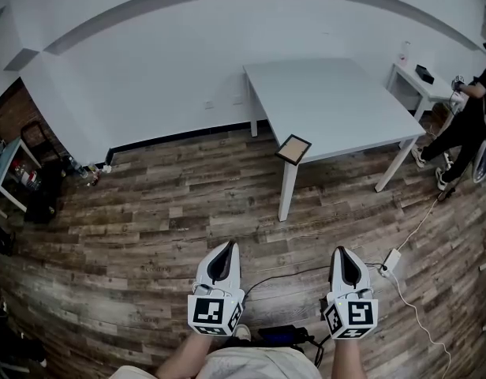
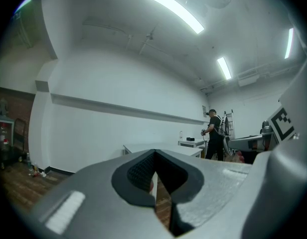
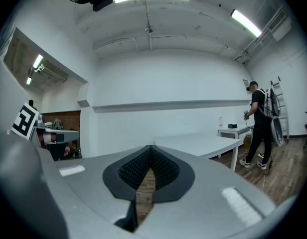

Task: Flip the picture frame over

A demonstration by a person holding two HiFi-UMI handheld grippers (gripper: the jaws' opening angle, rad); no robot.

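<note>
Picture frame: it lies flat on the near left corner of the pale table, right at the edge above the near left leg. It has a thin dark border round a light middle. From this far off I cannot tell whether the front or the back faces up.

Both grippers hang low, close to the person's body and well apart from the table, over the wood floor. The left gripper has its jaws brought together at the tips, and its own view shows only floor through the slit below them, so it holds nothing. The right gripper is the same: jaws meeting at the tips and nothing between them.

Judging by its looks, the frame should be light and stiff, with a hard, rather slick rim, and it may carry glass, so it wants a gentle set-down. Being flat on the table gives little to pinch. The rim at the table's edge looks the best place to take hold, one jaw above and one below. A second gripper could steady the far rim while the frame turns. Sliding it off the corner is the risk.

Another person stands at the far right beside a small table, and a cable trails across the floor on the right.
</note>
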